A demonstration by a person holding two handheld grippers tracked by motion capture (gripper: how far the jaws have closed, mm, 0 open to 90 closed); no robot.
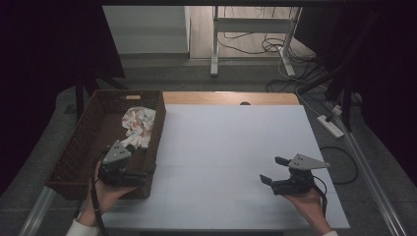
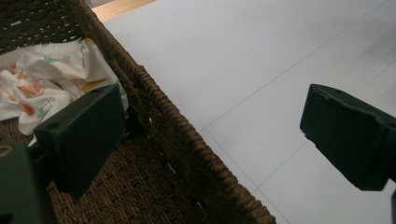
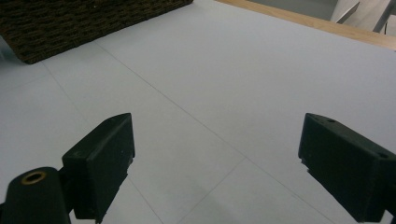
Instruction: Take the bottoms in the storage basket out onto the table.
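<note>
basket: brown woven basket sitting at the left edge of the surface, long side running away from the person; its near right wall is showing in the left gripper view, its corner in the right gripper view
cloth: crumpled white cloth with orange and green print, lying inside the basket toward its far right part, touching the right wall; also lying on the basket floor in the left gripper view
left gripper: hovering over the near right corner of the basket, held in the left hand; grey three-cornered plate on top is pointing toward the cloth
left jaws: standing spread wide, released, gripping nothing; in the left gripper view they are straddling the basket's right wall, one jaw over the basket floor just beside the cloth, the other over the white sheet; touching the cloth or not, cannot tell
right gripper: sitting low over the near right part of the surface, held in the right hand, pointing left toward the basket, well apart from it
right jaws: standing spread wide, released, nothing between them but bare sheet in the right gripper view
surface: white sheet with faint fold lines covering a wooden top; wooden strip is showing along the far edge
floor: grey, with white frame legs and cables lying beyond the surface
</note>
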